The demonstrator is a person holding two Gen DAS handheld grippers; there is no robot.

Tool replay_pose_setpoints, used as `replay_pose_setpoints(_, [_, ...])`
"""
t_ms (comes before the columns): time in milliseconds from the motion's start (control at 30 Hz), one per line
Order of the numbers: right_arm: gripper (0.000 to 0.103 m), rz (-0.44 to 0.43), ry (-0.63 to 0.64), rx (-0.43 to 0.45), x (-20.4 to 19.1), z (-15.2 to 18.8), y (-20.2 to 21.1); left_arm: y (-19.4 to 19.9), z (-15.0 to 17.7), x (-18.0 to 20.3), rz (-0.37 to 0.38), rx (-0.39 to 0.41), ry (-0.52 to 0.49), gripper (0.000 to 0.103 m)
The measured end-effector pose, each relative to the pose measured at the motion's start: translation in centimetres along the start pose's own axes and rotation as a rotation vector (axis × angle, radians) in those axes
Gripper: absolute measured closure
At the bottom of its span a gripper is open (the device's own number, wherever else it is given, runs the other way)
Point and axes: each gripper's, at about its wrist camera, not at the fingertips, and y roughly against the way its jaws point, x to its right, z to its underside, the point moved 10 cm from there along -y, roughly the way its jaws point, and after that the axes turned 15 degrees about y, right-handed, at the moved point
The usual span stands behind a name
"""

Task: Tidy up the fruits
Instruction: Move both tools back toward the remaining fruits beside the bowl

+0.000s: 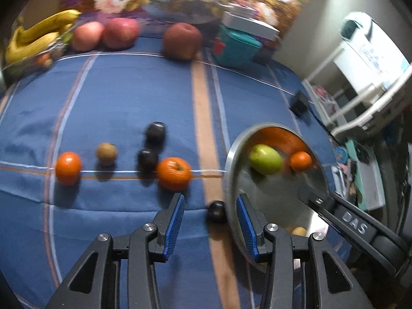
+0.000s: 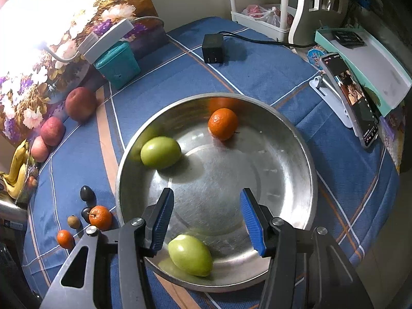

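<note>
My left gripper point(image 1: 211, 222) hangs open low over the blue cloth, with a small dark fruit point(image 1: 216, 211) on the cloth between its fingertips, untouched by either pad. Just beyond lie two oranges point(image 1: 173, 173) point(image 1: 68, 168), a brown fruit point(image 1: 106, 153) and two more dark fruits point(image 1: 155, 132). The steel bowl point(image 2: 310, 159) holds two green fruits point(image 2: 160, 152) point(image 2: 190, 255) and a small orange point(image 2: 222, 123). My right gripper point(image 2: 206, 219) stands open above the bowl's near side, with nothing between its pads. One of its fingers point(image 1: 318, 202) shows over the bowl point(image 1: 229, 159) in the left wrist view.
Three red apples point(image 1: 121, 32) and a bunch of bananas point(image 1: 38, 36) line the back of the table. A teal box point(image 2: 118, 64), a black charger point(image 2: 212, 49) with its cable, and a phone on a stand point(image 2: 352, 97) sit around the bowl. A white rack point(image 2: 257, 18) stands past the table's far edge.
</note>
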Motion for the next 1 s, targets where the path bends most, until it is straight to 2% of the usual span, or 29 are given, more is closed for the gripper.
replay_pose_setpoints(233, [0.048, -0.003, 0.036, 0.007, -1.1, 0.0, 0.3, 1.3, -2.1, -5.1, -0.140, 0.058, 0.107, 0.057])
replay_pose_setpoints(400, [0.048, -0.011, 0.076, 0.017, -2.4, -0.2, 0.7, 2.9, -3.6, -8.0, -0.195, 0.115, 0.158, 0.057])
replay_pose_setpoints(500, [0.048, -0.020, 0.106, 0.026, -3.3, -0.3, 1.0, 3.6, -4.3, -9.0, -0.210, 0.135, 0.183, 0.056])
replay_pose_setpoints(600, [0.048, -0.022, 0.131, 0.032, -4.1, -0.4, 1.2, 4.2, -4.7, -10.2, -0.228, 0.151, 0.206, 0.051])
replay_pose_setpoints(900, [0.048, -0.023, 0.152, 0.027, -4.8, -0.2, 1.2, 3.9, -4.2, -9.9, -0.236, 0.140, 0.193, 0.044])
replay_pose_setpoints(1000, [0.048, -0.025, 0.153, 0.023, -4.8, -0.2, 1.0, 4.0, -4.4, -10.1, -0.249, 0.148, 0.195, 0.030])
